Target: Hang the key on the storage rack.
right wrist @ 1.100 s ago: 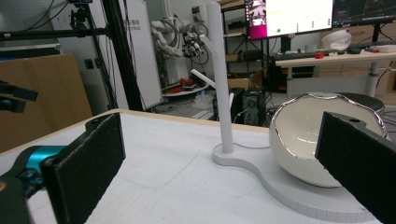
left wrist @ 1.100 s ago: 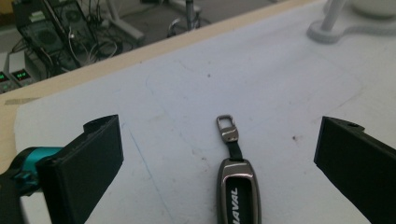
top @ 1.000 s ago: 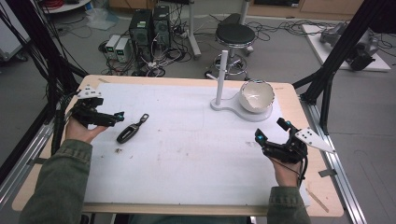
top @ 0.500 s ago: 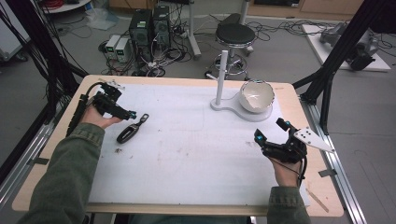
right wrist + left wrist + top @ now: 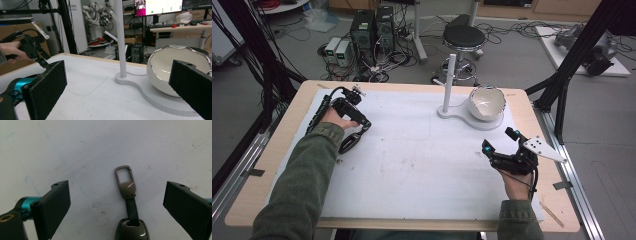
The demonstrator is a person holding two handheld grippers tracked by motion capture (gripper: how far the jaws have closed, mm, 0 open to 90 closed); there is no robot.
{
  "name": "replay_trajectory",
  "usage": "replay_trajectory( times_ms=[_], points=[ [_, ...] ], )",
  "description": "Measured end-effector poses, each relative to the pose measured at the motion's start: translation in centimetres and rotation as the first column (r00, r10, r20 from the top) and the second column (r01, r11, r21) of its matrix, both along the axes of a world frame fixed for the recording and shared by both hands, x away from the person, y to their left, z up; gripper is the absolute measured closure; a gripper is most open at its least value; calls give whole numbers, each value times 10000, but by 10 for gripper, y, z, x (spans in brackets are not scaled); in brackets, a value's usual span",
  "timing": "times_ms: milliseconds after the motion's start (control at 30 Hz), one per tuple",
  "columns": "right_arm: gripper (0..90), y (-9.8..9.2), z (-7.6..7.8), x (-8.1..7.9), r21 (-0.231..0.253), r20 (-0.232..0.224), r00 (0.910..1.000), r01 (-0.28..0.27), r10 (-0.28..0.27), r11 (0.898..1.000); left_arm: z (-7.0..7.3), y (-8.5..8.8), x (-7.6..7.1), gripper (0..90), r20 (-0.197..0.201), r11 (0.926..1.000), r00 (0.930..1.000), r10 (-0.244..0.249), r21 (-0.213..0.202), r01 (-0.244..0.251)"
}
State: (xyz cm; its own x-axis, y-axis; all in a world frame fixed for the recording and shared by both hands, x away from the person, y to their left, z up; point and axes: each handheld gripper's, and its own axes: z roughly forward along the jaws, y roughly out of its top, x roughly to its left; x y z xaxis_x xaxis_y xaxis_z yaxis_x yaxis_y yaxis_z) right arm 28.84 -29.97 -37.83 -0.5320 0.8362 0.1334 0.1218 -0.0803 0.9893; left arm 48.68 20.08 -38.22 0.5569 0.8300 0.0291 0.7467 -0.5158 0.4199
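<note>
A dark key fob (image 5: 348, 143) with a strap and a metal clip (image 5: 124, 173) lies on the white mat at the left. My left gripper (image 5: 362, 125) points down right over it. In the left gripper view the fob (image 5: 131, 230) and its strap lie between my jaws, which have just been closing a little; the pads stand well clear on both sides, so my left gripper (image 5: 120, 193) is open. My right gripper (image 5: 498, 140) rests low over the mat at the right, open with nothing in it (image 5: 120, 87).
A white bowl (image 5: 486, 102) sits on the flat base of a white stand with a post (image 5: 449, 80) at the back right; the bowl (image 5: 170, 67) is just ahead of my right jaws. The mat (image 5: 412, 155) covers most of the wooden table.
My left hand has moved from the table's left edge inward and down, so the gripper now stands over the key fob. The right hand has kept still.
</note>
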Motion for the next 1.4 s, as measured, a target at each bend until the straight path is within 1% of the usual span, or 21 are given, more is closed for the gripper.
replay_trajectory(
  times_ms=[167,267,333,367,467,533,600,700,733,767,833,900,967,1000,1067,1100,1133,1167,1267,1333,1400],
  points=[
    [7,1,-2,1,3,-94,9999,-34,34,10000,-8,-15,7,101,-589,9996,9981,150,230,-136],
    [7,1,-2,0,-8,-152,9998,-85,85,10000,-7,-18,11,155,-863,9992,9958,321,249,-301],
    [7,1,-2,0,-27,-216,9997,-98,97,9999,-6,-20,11,267,-906,9994,9953,340,99,-333],
    [7,1,-2,0,-27,-216,9997,-98,97,9999,-6,-20,12,267,-947,9994,9951,282,215,-263],
    [7,0,-2,0,28,-175,9998,-114,114,9999,-8,-22,14,308,-959,9985,9943,461,337,-431],
    [7,-1,-2,0,33,-162,9998,-84,85,10000,-12,-23,17,309,-1129,9974,9918,590,485,-538],
    [8,-1,-2,0,63,-139,9999,-98,99,9999,-16,-22,19,309,-1354,9964,9891,579,701,-487],
    [7,-1,-3,0,79,-251,9996,-109,111,9999,-21,-24,21,317,-1451,9960,9877,576,758,-470],
    [8,-1,-3,0,60,-253,9996,-101,103,9999,-22,-25,21,321,-1365,9957,9885,653,734,-556],
    [8,-1,-3,0,60,-253,9996,-101,103,9999,-22,-25,22,321,-1388,9954,9885,593,827,-481],
    [7,0,-5,1,-45,-352,9993,-161,159,9999,-24,-26,23,358,-1486,9957,9872,577,798,-462],
    [8,0,-6,2,-112,-341,9993,-179,175,9998,-26,-25,24,364,-1540,9954,9860,639,808,-518],
    [8,1,-6,2,-127,-414,9989,-220,214,9997,-26,-24,26,428,-1625,9955,9843,687,750,-571],
    [8,1,-6,2,-127,-414,9989,-220,214,9997,-26,-24,26,428,-1633,9952,9839,724,773,-604],
    [8,0,-6,2,-140,-406,9989,-227,221,9996,-25,-25,27,479,-1745,9948,9819,733,828,-595],
    [7,0,-6,2,-150,-411,9989,-220,214,9996,-25,-26,28,526,-1801,9950,9813,686,839,-542],
    [7,0,-6,2,-150,-411,9989,-220,214,9996,-24,-27,29,526,-1938,9948,9790,634,901,-466],
    [7,-1,-7,3,-157,-430,9989,-209,202,9997,-23,-27,30,602,-2128,9942,9757,526,1030,-312],
    [7,-1,-7,3,-109,-501,9986,-168,162,9998,-22,-33,32,628,-2552,9906,9660,418,1365,-67],
    [7,-1,-7,3,-98,-466,9988,-167,163,9998,-22,-34,35,629,-2744,9898,9608,398,1422,-4],
    [8,-1,-7,3,-103,-478,9987,-165,159,9998,-22,-32,38,632,-2905,9908,9558,449,1350,-55]
  ],
)
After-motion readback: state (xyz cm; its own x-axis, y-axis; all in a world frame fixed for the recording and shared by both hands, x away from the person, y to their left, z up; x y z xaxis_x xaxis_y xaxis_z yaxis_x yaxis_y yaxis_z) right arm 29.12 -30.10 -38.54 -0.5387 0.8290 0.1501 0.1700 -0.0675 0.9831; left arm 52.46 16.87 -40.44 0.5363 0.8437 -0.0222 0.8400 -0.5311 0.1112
